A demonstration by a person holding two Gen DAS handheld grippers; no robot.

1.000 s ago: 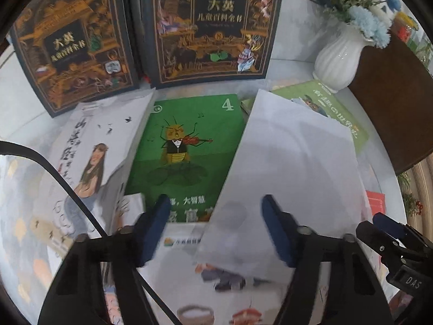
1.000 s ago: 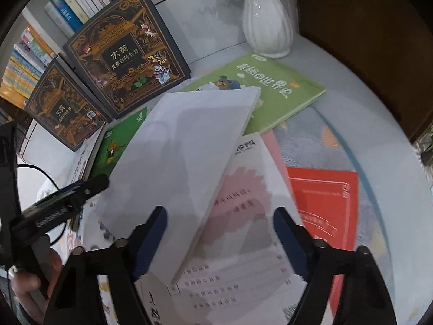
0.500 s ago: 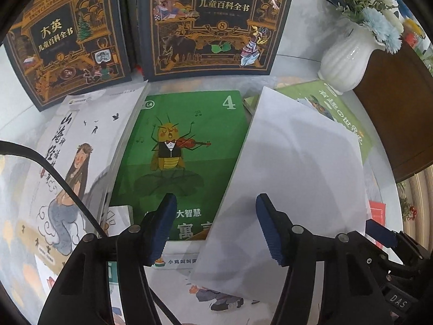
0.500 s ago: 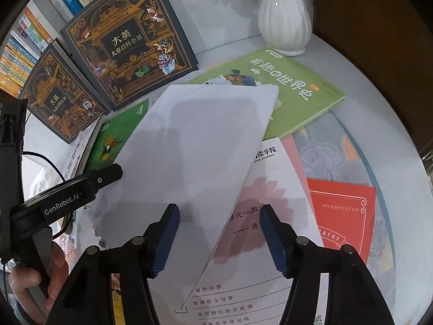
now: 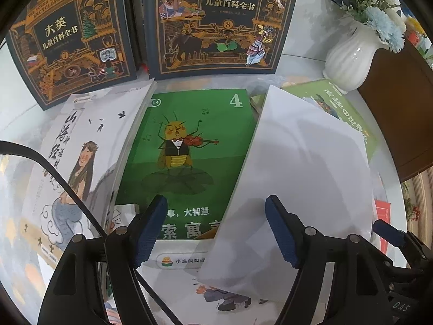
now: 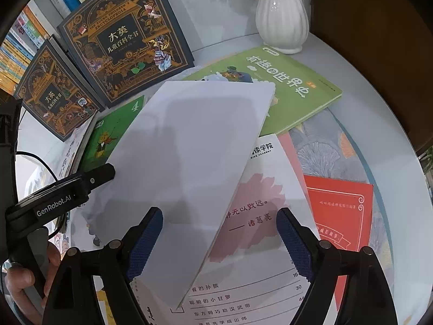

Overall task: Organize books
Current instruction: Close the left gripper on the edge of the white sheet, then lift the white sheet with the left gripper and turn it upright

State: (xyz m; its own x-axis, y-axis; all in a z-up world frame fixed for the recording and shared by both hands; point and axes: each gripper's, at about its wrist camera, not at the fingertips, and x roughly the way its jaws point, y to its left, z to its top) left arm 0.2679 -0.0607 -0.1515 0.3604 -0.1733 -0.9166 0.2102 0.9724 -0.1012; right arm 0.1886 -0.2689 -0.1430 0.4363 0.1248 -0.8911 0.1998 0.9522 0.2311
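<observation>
Right wrist — left gripper (image 6: 109, 170) marked "GenRobot.AI" — encyclopedia (image 6: 127, 40) numbered 8.

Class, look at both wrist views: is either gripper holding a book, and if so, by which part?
Neither. The left gripper and right gripper both have their jaws opening, and the pads touch nothing; the blank white book lies loose below them.

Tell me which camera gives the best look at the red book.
The right wrist view: the red book lies flat with its gold-framed cover largely visible, its left edge under a white book. The left wrist view shows only a red sliver past the plain white cover.
</observation>
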